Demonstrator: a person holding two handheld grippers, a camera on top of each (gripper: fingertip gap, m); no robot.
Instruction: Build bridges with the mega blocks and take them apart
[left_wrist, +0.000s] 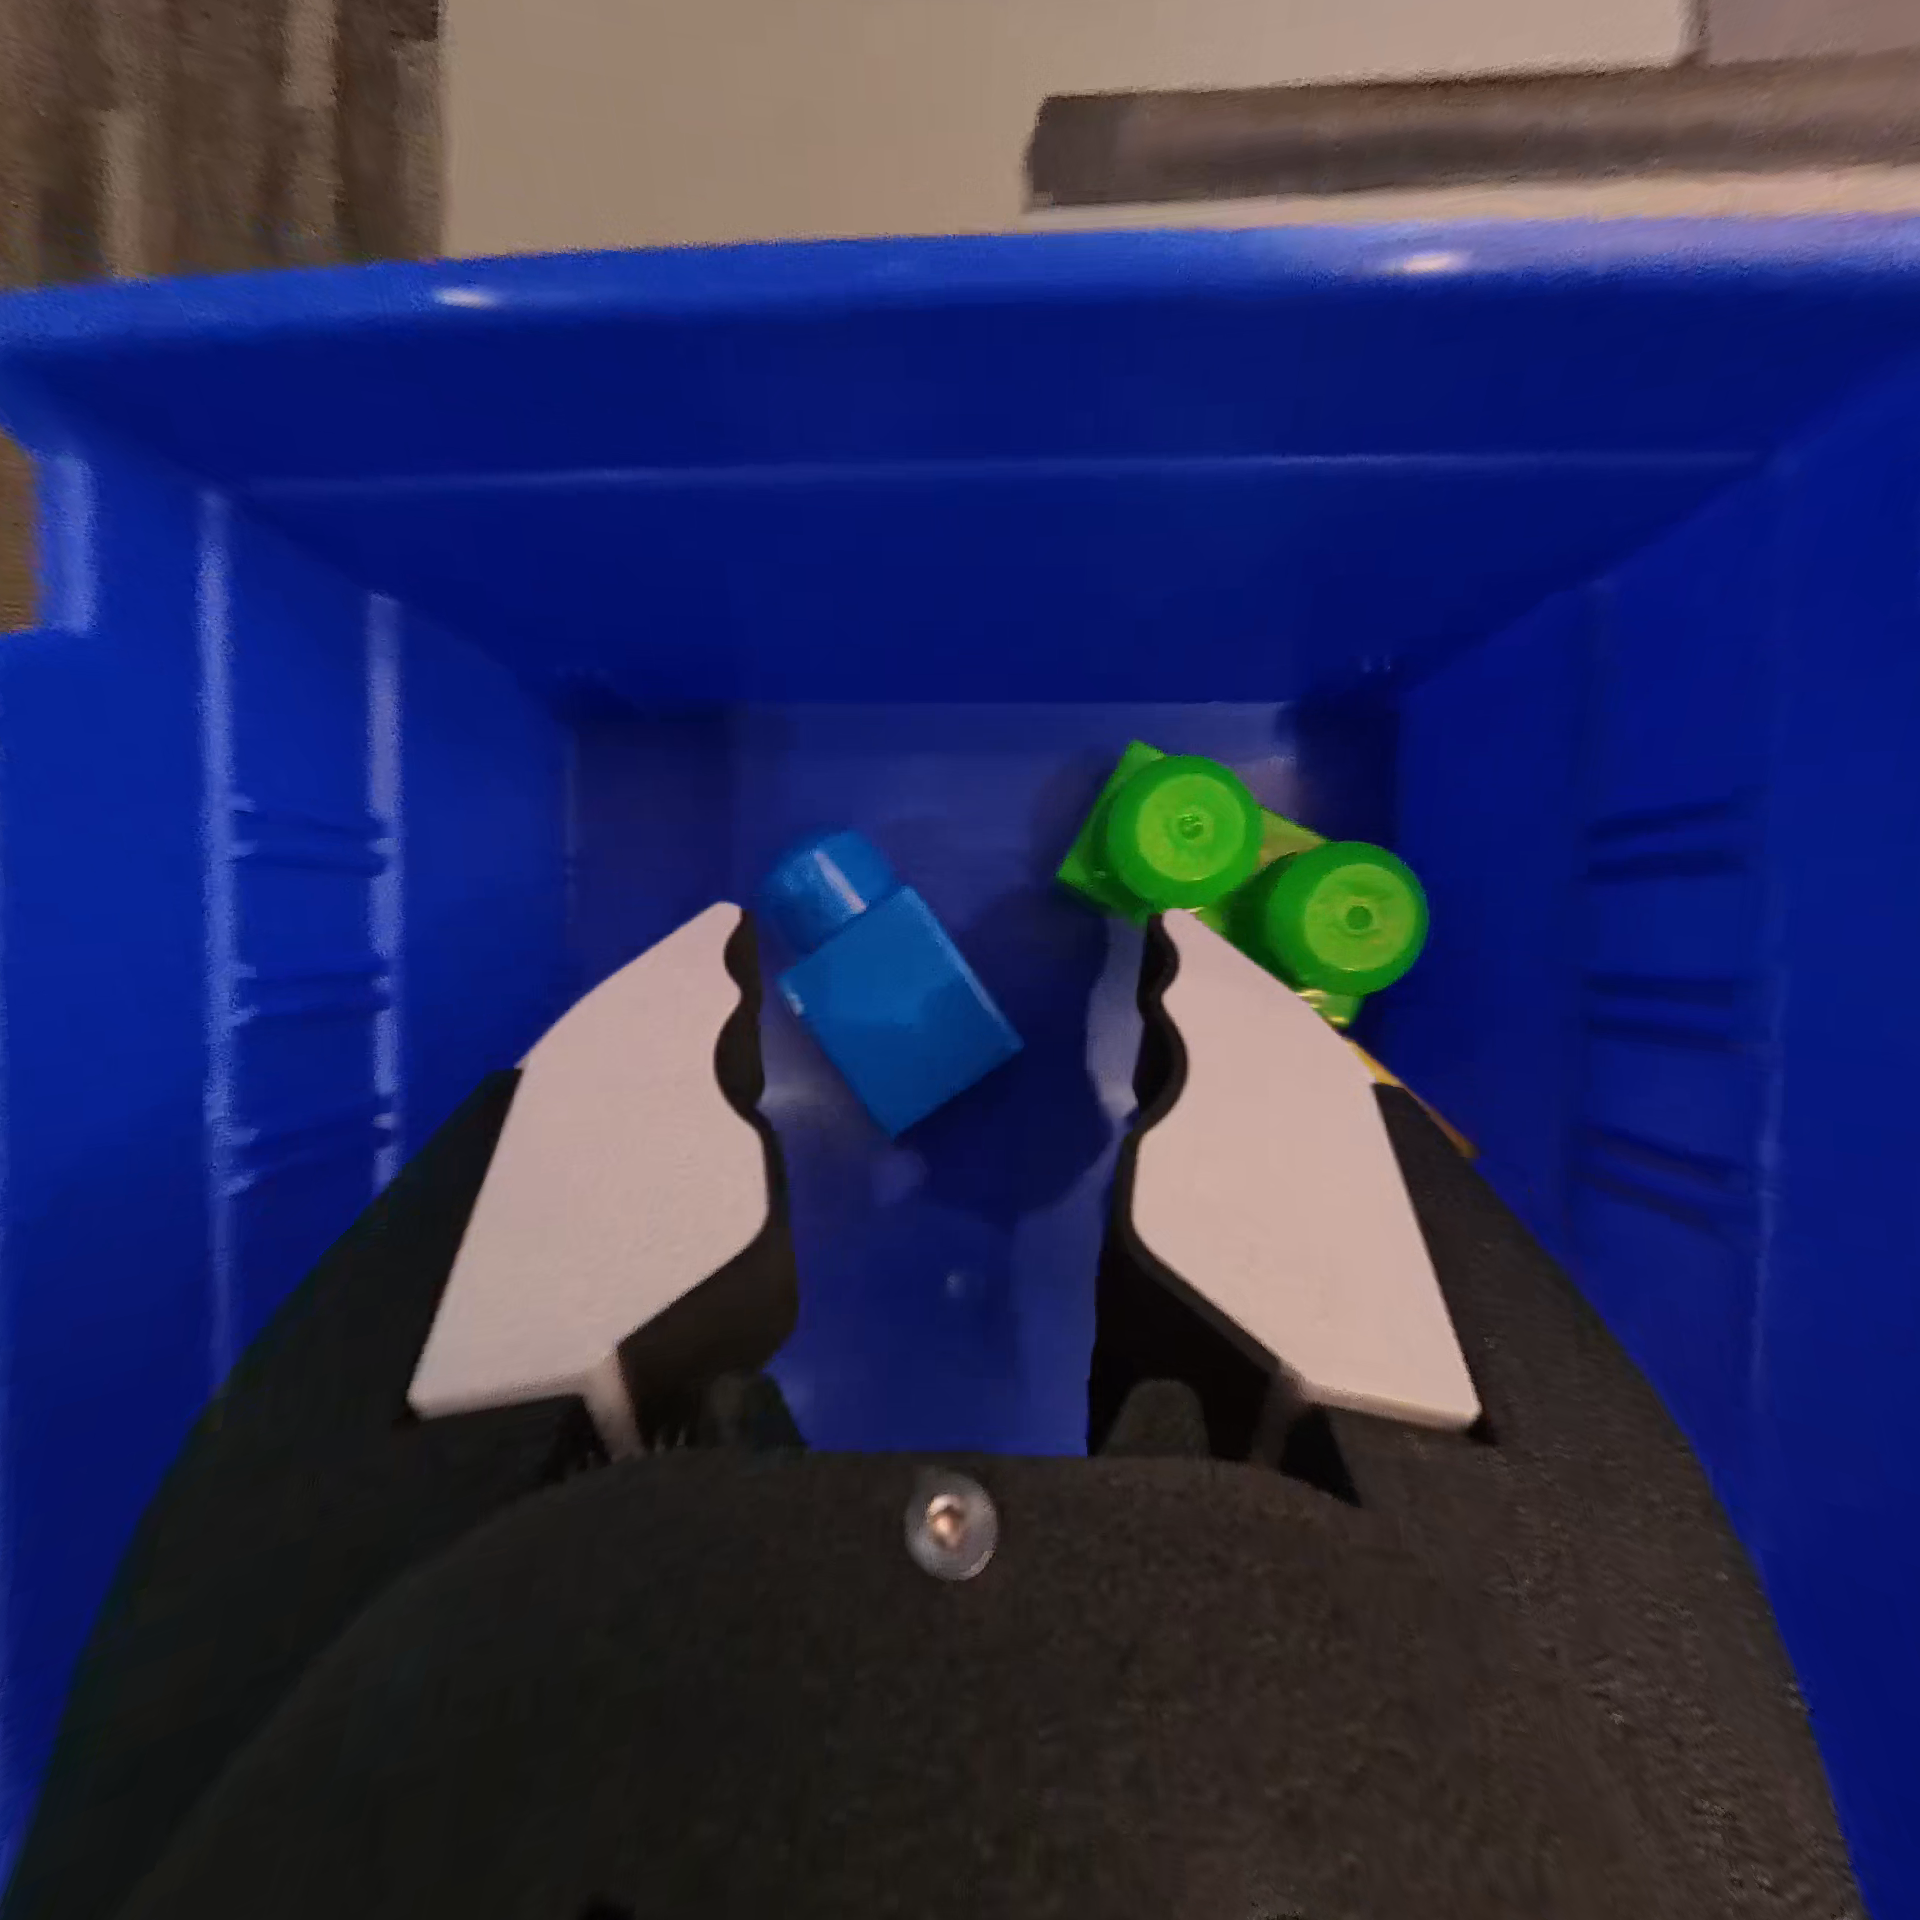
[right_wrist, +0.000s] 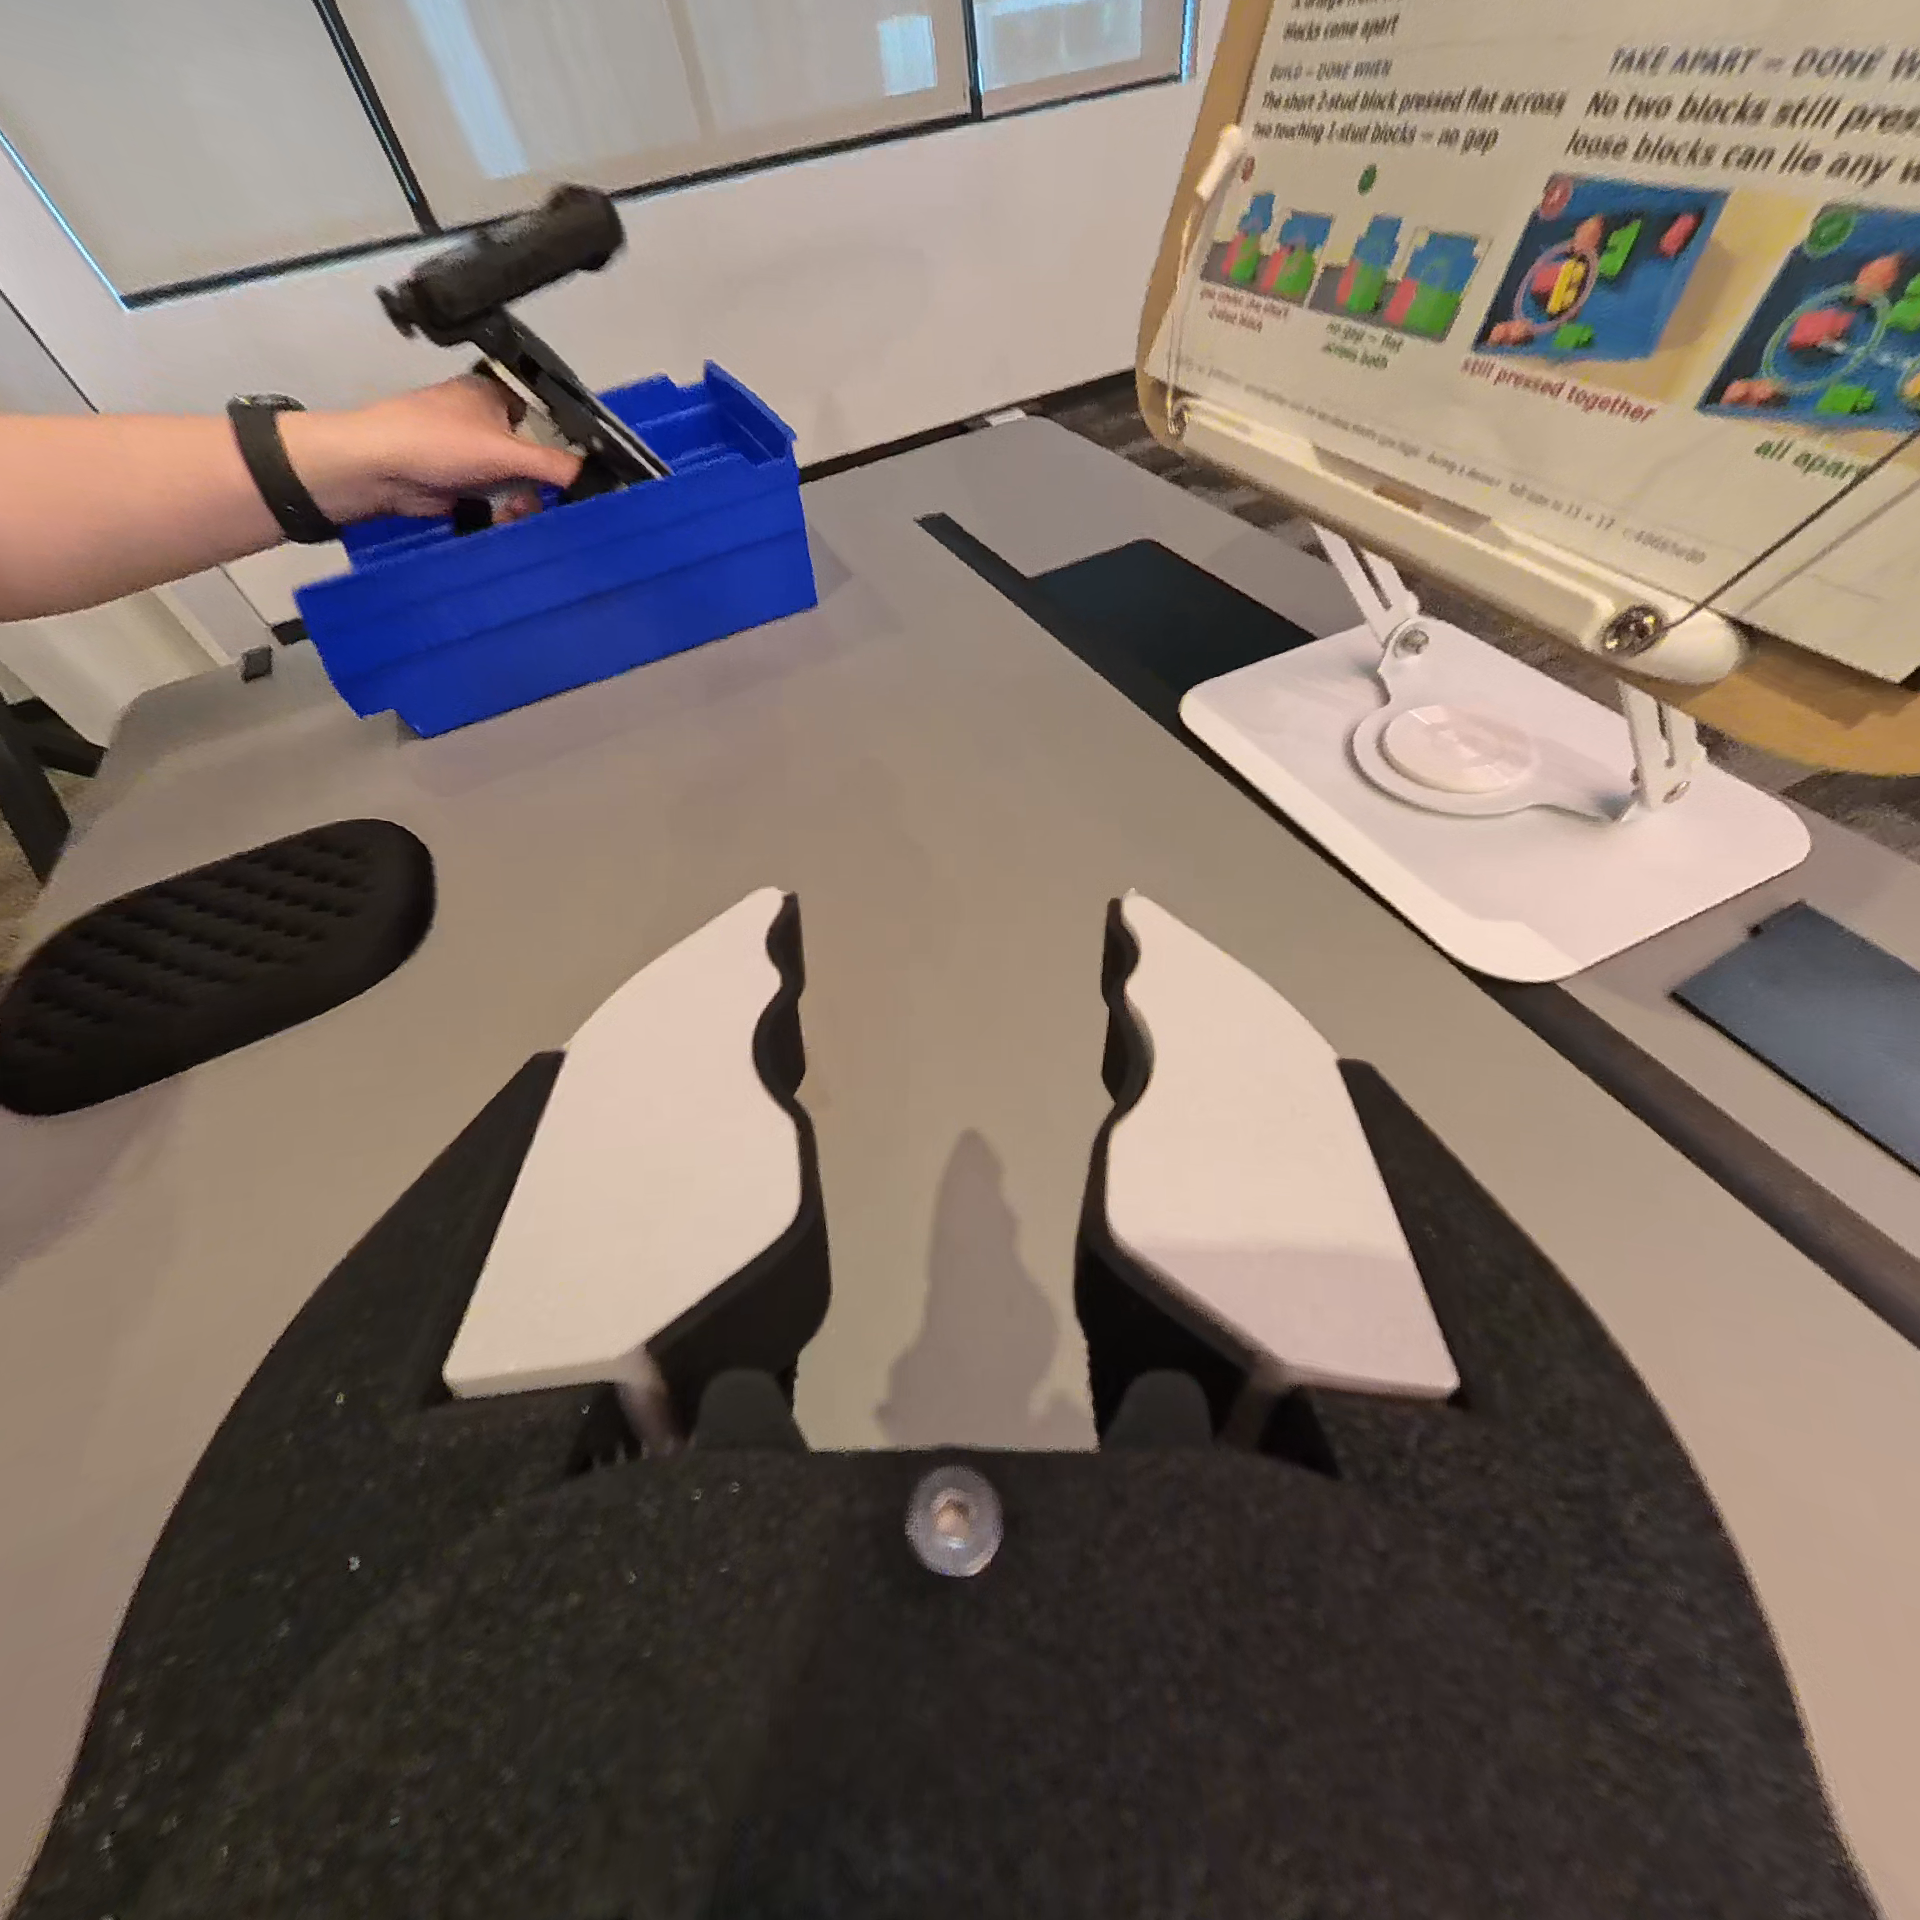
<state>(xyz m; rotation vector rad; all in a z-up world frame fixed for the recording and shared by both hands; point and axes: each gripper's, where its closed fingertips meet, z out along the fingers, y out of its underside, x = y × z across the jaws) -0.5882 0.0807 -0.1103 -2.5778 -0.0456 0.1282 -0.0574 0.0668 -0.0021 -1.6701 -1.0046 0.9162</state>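
Grey worktop (right_wrist: 935, 810) bare; left tool (left_wrist: 945, 925) wide inside bin (left_wrist: 935, 582). Blue block (left_wrist: 894, 997), light, rigid: grip flat sides, green block (left_wrist: 1247, 883) at 2 o'clock. Right tool (right_wrist: 951, 914) wide, empty.

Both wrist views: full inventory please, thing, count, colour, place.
bin: 1, blue, far left of table
one-stud block: 1, blue, lying on its side on bin floor
two-stud block: 1, green, bin floor, right of the blue one
table: 1, grey
pad: 1, black, table's left edge
stand: 1, white, table right, holding instruction board
left gripper: jaws open, inside bin
right gripper: jaws open, above bare table
hand: 1, holding left gripper
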